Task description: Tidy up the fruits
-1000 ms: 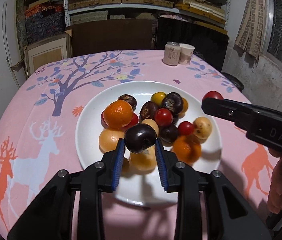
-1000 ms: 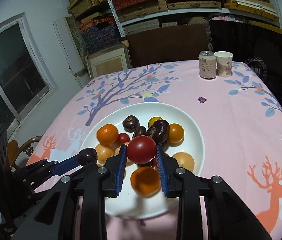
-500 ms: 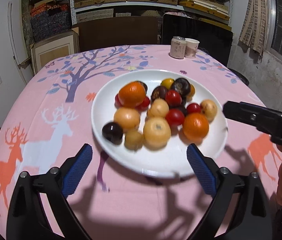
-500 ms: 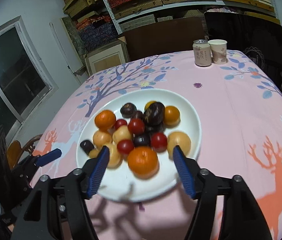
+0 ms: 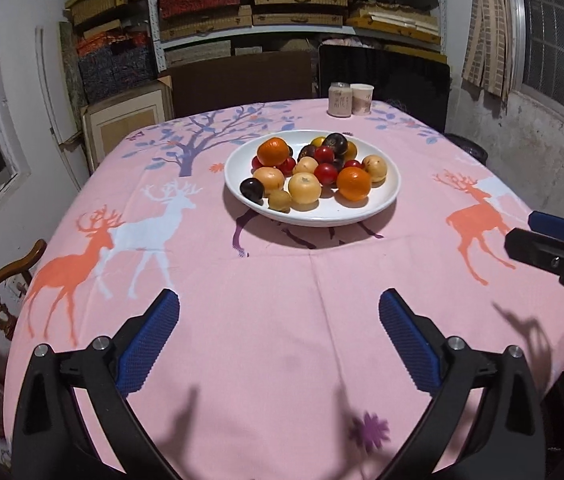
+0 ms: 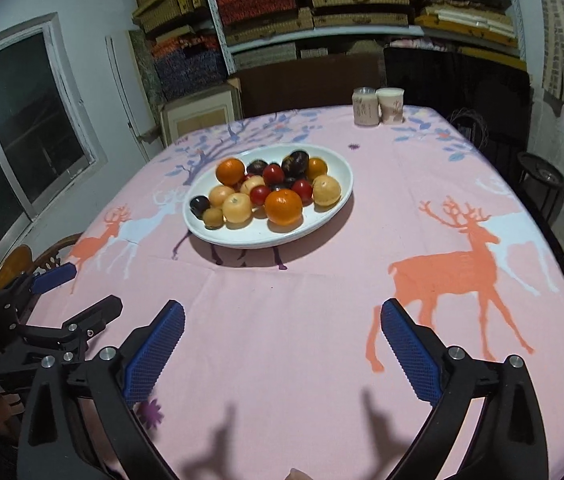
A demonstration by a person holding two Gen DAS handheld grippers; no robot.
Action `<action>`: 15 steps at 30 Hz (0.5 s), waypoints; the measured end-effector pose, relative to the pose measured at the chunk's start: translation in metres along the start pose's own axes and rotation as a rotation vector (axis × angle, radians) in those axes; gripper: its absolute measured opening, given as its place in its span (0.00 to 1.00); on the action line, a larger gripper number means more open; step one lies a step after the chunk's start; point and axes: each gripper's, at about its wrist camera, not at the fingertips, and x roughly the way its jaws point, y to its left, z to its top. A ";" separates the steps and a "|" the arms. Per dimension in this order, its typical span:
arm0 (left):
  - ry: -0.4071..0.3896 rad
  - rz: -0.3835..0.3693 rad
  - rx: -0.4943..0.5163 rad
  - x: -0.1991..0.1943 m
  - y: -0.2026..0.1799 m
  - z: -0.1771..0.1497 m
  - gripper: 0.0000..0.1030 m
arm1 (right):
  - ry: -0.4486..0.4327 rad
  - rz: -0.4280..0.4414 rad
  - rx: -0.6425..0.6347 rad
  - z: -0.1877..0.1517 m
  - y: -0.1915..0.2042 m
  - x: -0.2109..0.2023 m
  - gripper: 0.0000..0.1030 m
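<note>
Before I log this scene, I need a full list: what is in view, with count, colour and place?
plate: one, white, mid-table, holds all the fruit
oranges: two, orange, on the plate
plums: several, dark purple, on the plate
red fruits: several, small, among the pile
pale fruits: several, yellow-tan, mostly front
can: one, far edge
cup: one, white, beside the can
tablecloth: pink, deer print
left gripper: jaws open, empty
right gripper: jaws open, empty

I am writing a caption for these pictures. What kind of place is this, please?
Probably a storeroom in a home that also serves for meals. Shelves at the back are packed with flat boxes, a table has a pink deer-print cloth, and on it stand a plate of fruit, a can and a cup.
</note>
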 end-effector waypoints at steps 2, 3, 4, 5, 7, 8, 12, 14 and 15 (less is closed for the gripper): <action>-0.011 -0.004 -0.015 -0.022 0.000 -0.007 0.95 | -0.027 -0.002 -0.016 -0.005 0.006 -0.022 0.96; -0.020 0.006 -0.024 -0.034 -0.001 -0.011 0.95 | -0.039 0.002 -0.023 -0.009 0.009 -0.033 0.96; -0.029 0.016 -0.029 -0.043 -0.001 -0.014 0.95 | -0.047 0.005 -0.028 -0.011 0.012 -0.042 0.96; -0.039 0.027 -0.036 -0.053 -0.002 -0.018 0.95 | -0.052 0.006 -0.030 -0.012 0.013 -0.048 0.96; -0.053 0.034 -0.049 -0.069 -0.001 -0.023 0.95 | -0.063 0.009 -0.040 -0.017 0.018 -0.062 0.96; -0.059 0.040 -0.053 -0.075 -0.001 -0.024 0.95 | -0.067 0.010 -0.043 -0.018 0.019 -0.066 0.96; -0.090 0.071 -0.068 -0.098 0.001 -0.029 0.95 | -0.078 0.020 -0.041 -0.026 0.022 -0.080 0.96; -0.096 0.068 -0.072 -0.104 0.003 -0.030 0.95 | -0.084 0.018 -0.040 -0.028 0.023 -0.082 0.96; -0.099 0.070 -0.072 -0.107 0.003 -0.030 0.95 | -0.085 0.016 -0.040 -0.029 0.023 -0.083 0.96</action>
